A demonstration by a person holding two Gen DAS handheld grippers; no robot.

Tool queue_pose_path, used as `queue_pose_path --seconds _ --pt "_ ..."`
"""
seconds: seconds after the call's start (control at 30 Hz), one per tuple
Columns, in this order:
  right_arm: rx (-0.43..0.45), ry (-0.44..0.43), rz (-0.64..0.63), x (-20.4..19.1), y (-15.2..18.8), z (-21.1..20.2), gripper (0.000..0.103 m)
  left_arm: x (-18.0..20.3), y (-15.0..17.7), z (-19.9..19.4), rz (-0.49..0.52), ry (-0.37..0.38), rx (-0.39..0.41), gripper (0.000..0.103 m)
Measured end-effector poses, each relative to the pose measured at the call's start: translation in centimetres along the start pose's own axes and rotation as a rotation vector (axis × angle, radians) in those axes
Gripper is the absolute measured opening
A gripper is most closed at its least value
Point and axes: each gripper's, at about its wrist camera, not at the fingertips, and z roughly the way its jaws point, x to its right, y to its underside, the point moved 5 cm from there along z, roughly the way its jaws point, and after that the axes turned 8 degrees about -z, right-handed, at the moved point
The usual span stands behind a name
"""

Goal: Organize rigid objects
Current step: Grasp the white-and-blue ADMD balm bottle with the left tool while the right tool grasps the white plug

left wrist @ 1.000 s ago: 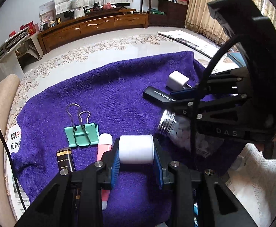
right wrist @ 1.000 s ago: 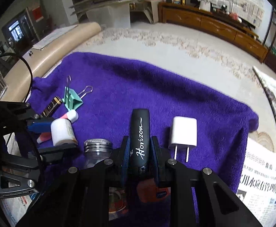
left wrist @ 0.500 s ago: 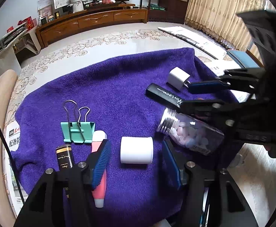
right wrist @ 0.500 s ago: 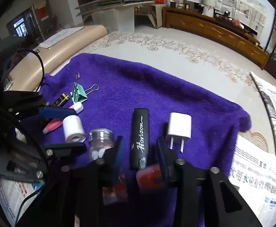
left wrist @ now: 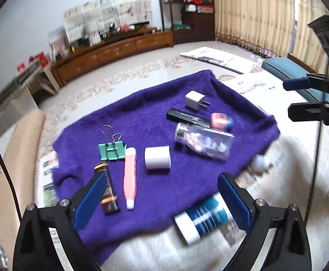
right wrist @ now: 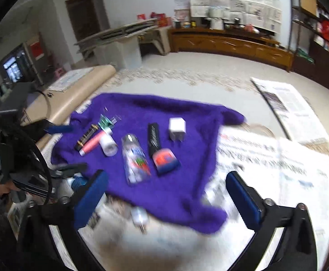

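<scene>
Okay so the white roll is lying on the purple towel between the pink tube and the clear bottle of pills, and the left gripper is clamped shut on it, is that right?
Not quite. The left gripper is not clamped on the white roll: its jaws are opening, with nothing between them, as the left wrist view shows. The roll does lie on the purple towel, between the pink tube and the clear bottle of pills.

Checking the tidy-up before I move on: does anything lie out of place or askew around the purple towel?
Yes. A blue-and-white bottle lies on its side off the towel near its front edge, and a small white bulb-like item also sits off it on newspaper. The rest lie roughly in a row.
</scene>
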Motion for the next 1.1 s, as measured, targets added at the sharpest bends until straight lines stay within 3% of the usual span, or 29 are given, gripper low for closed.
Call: queue_pose_path --seconds 0.2,0.37,0.7,0.8,0.83,0.9,1.03,1.1 --pt "-0.048 0.035 -0.02 -1.1 4.3 -0.3 0.103 0.6 3.5 -2.8 0.005 0.057 0.01 0.103" --pt "-0.077 0.024 -0.005 -2.1 8.2 1.0 0.103 0.8 5.6 -1.7 0.057 0.081 -0.008 0.103" --pt "-0.113 0.011 0.068 -0.7 11.0 2.2 0.103 2.4 5.3 0.4 0.241 0.132 0.013 0.102" --pt "-0.112 0.006 0.08 -0.4 11.1 2.0 0.103 2.8 5.0 0.0 0.27 0.175 0.028 0.09" --pt "-0.111 0.007 0.079 -0.4 11.1 2.0 0.103 2.9 4.9 -0.2 0.275 0.191 0.036 0.079" --pt "-0.112 0.008 0.079 -0.3 11.1 2.0 0.103 3.1 4.9 -0.4 0.279 0.229 0.03 0.077" --pt "-0.112 0.002 0.079 -0.4 11.0 2.0 0.103 3.8 5.4 -0.2 0.35 0.209 0.027 0.077" --pt "-0.113 0.004 0.076 -0.5 11.0 2.0 0.103 4.3 5.8 -0.1 0.383 0.223 -0.002 0.072"
